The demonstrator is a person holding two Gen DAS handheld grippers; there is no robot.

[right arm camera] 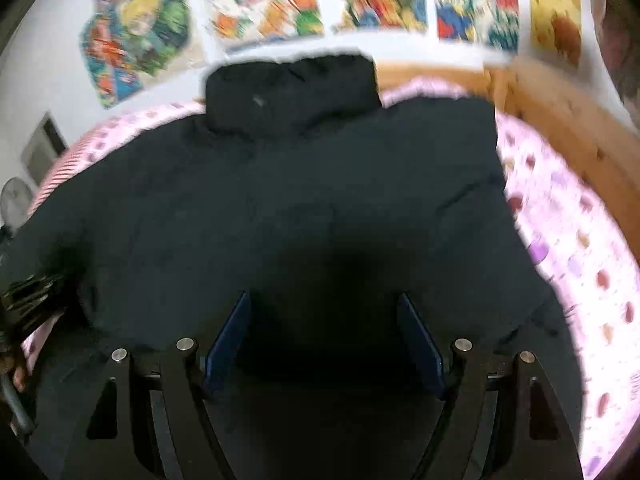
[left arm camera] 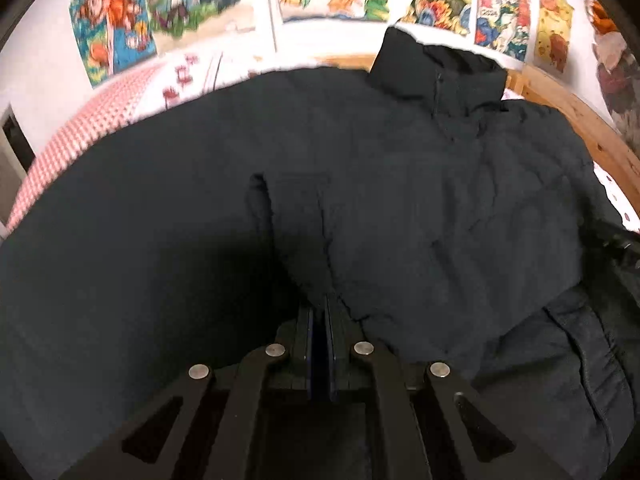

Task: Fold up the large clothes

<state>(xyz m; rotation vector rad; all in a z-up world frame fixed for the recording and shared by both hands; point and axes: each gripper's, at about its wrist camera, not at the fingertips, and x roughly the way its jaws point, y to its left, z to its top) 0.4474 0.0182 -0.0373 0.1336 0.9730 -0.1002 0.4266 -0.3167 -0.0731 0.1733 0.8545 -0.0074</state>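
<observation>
A large black padded jacket [left arm camera: 400, 184] lies spread on a bed, collar [left arm camera: 440, 76] at the far side. My left gripper [left arm camera: 320, 308] is shut on a fold of the jacket's fabric, likely a sleeve end, which rises from between the fingers. In the right wrist view the same jacket [right arm camera: 320, 184] fills the middle, collar [right arm camera: 292, 92] at the far side. My right gripper [right arm camera: 324, 304] is open, its blue pads [right arm camera: 420, 340] spread wide just above the jacket's lower part, holding nothing.
The bed has a pink-and-white patterned sheet [right arm camera: 580, 260] and a wooden frame [left arm camera: 580, 120] at the right. Colourful posters [left arm camera: 120, 20] cover the white wall behind. The other hand and gripper show at the left edge [right arm camera: 24, 312] of the right wrist view.
</observation>
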